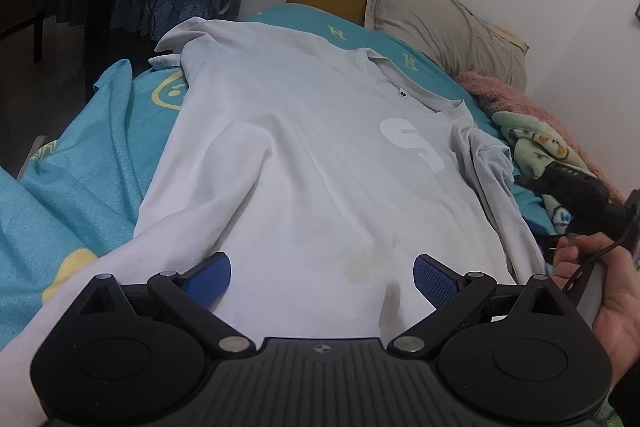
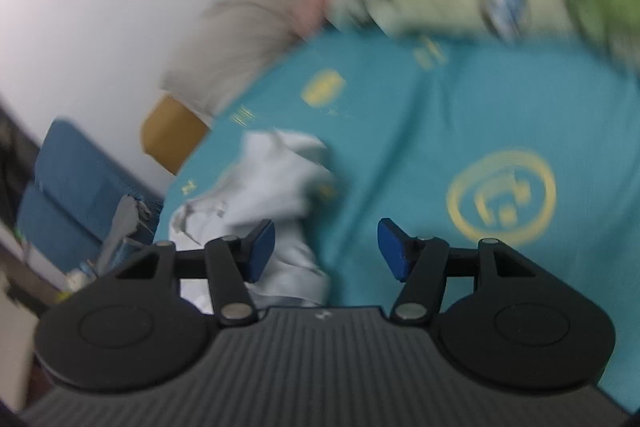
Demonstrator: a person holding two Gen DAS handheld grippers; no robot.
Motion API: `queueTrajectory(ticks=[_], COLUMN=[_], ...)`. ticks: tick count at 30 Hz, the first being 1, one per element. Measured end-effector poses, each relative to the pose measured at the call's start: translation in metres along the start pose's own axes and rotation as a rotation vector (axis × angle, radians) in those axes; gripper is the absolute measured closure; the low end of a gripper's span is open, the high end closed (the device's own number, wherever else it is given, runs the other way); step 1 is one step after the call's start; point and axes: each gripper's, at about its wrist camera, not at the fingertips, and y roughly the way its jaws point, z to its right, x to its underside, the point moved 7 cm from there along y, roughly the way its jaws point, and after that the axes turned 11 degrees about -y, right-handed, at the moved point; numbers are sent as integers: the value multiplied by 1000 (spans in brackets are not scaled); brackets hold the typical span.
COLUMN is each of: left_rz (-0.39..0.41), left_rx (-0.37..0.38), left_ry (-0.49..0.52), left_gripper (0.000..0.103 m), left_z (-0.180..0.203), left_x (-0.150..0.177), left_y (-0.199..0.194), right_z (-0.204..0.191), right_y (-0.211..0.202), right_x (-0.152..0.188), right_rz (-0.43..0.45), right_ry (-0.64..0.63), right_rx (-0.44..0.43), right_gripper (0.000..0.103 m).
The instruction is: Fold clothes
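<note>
Item: white T-shirt (image 1: 312,155), spread front-up on a bed (image 1: 80,163) with teal printed cover; collar toward the grey pillow (image 1: 444,27), one sleeve lying out at the far left, the other bunched at the right edge; shallow creases across the chest.

Left hand-held gripper (image 1: 322,271): jaws spread wide, nothing between the blue pads, poised over the hem end.

Right hand-held gripper (image 2: 326,247): jaws apart, empty, beside the bunched sleeve; its view is motion-blurred.

Stage: the shirt lying flat fits either laid out for folding or opened again; cannot tell which.

Risks, as judged:
- pinching one layer only at the hem, so front and back separate and the fold skews
- bunched right sleeve trapped inside a fold, leaving a lump
- soft, rumpled cover dragging with the cloth
- green patterned blanket (image 1: 536,143) crowding the right edge and snagging the right tool
- creases pressed in
</note>
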Motion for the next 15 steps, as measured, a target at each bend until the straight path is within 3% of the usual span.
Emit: queueTrajectory(ticks=[2, 6, 9, 10, 15], left_rz=[2, 7, 7, 8, 10], left_rx=[0, 10, 15, 13, 13], left_ry=[5, 9, 17, 22, 34], left_gripper=[4, 3, 3, 3, 3], left_z=[0, 1, 1, 1, 3], left_x=[1, 2, 3, 3, 4], left_y=[1, 3, 3, 4, 4], right_z=[-1, -37, -65, -73, -83], right_y=[9, 27, 35, 32, 4], right_x=[5, 10, 8, 5, -30], right_rz=[-33, -72, -118, -117, -73], right_ry=[17, -116, -251, -294, -459], right_rx=[-41, -77, -58, -43, 63], right_gripper=[43, 44, 74, 89, 93])
